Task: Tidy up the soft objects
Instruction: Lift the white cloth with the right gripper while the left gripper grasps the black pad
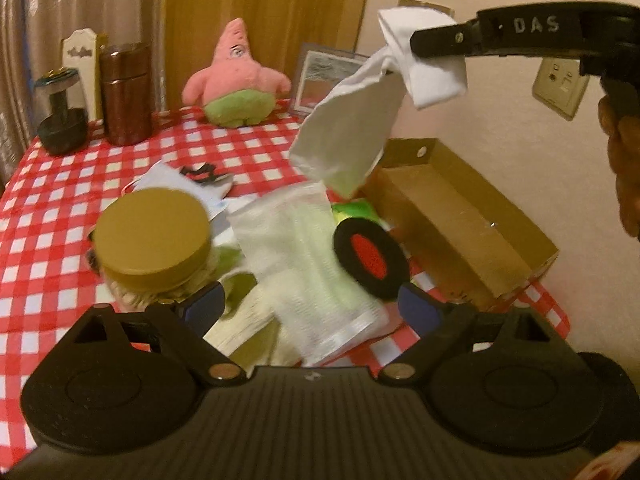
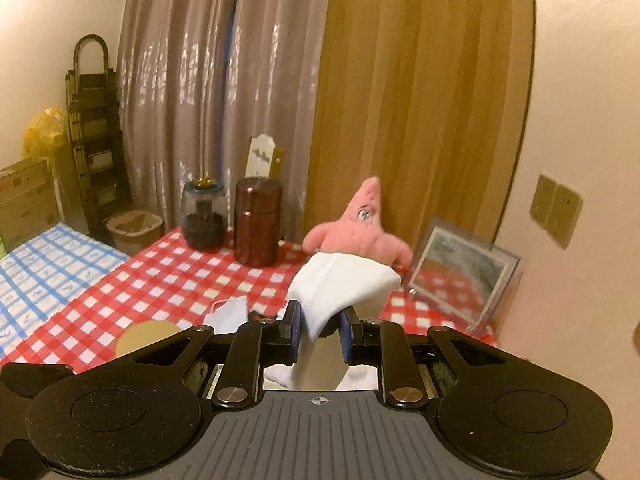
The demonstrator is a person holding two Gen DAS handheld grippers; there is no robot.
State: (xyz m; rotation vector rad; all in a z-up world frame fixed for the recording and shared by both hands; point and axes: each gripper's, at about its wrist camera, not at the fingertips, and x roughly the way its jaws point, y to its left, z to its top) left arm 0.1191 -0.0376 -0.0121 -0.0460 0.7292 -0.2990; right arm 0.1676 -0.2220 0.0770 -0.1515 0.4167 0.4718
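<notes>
My right gripper point(image 2: 320, 334) is shut on a white sock point(image 2: 340, 286); in the left wrist view the right gripper point(image 1: 416, 46) holds the white sock point(image 1: 352, 120) dangling high above the table, beside an open cardboard box point(image 1: 460, 216). My left gripper point(image 1: 312, 304) is open, low over a white mesh cloth point(image 1: 312, 264) lying on a green plush with a black and red eye point(image 1: 370, 258). A glass jar with a tan lid point(image 1: 150, 236) stands just left of its left finger. A face mask point(image 1: 180, 178) lies behind the jar.
A pink Patrick plush point(image 1: 236, 76) sits at the table's back by a picture frame point(image 1: 324, 80). A brown canister point(image 1: 126, 94), a dark grinder point(image 1: 62, 116) and a white holder point(image 1: 80, 52) stand back left. The red checked tablecloth point(image 1: 48, 216) covers the table.
</notes>
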